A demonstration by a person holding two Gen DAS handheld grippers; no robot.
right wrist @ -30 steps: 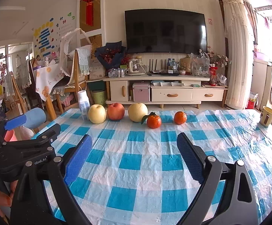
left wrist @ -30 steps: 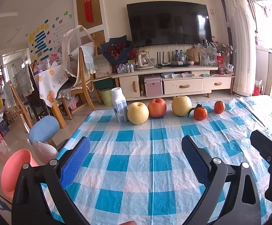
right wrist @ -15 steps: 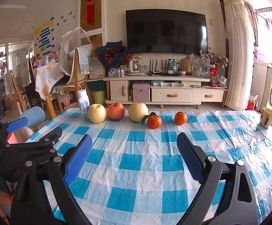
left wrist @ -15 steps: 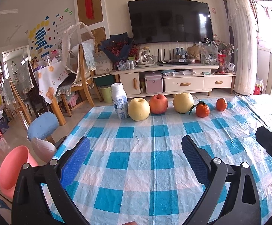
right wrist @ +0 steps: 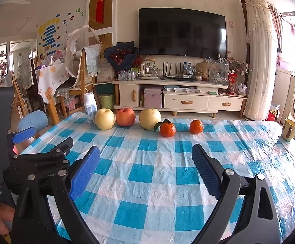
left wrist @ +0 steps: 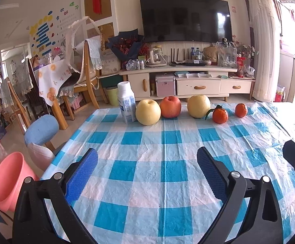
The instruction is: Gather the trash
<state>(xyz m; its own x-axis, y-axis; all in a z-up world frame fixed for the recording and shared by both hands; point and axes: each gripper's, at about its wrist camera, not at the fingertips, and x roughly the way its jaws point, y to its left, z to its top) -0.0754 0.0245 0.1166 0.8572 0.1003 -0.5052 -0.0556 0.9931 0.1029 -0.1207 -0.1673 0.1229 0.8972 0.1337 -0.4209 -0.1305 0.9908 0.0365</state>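
A white plastic bottle (left wrist: pixel 127 104) with a blue label stands at the far left of the table, touching a yellow pear (left wrist: pixel 148 112). It also shows in the right wrist view (right wrist: pixel 90 108). My left gripper (left wrist: pixel 147 172) is open and empty, low over the blue checked tablecloth (left wrist: pixel 167 142), well short of the bottle. My right gripper (right wrist: pixel 145 168) is open and empty, to the right of the left one. A pink bin (left wrist: pixel 7 185) stands on the floor left of the table.
Beside the bottle lie a yellow pear (right wrist: pixel 104 119), a red apple (left wrist: pixel 170 106), another pear (left wrist: pixel 198 106) and two tangerines (left wrist: pixel 220 115). A yellow mug (right wrist: pixel 288 129) stands far right. A blue stool (left wrist: pixel 41 129) sits beside the table's left edge.
My left gripper has moved forward and a little left, so the bottle and fruit look nearer. The right gripper has barely moved. Both grippers stay open.
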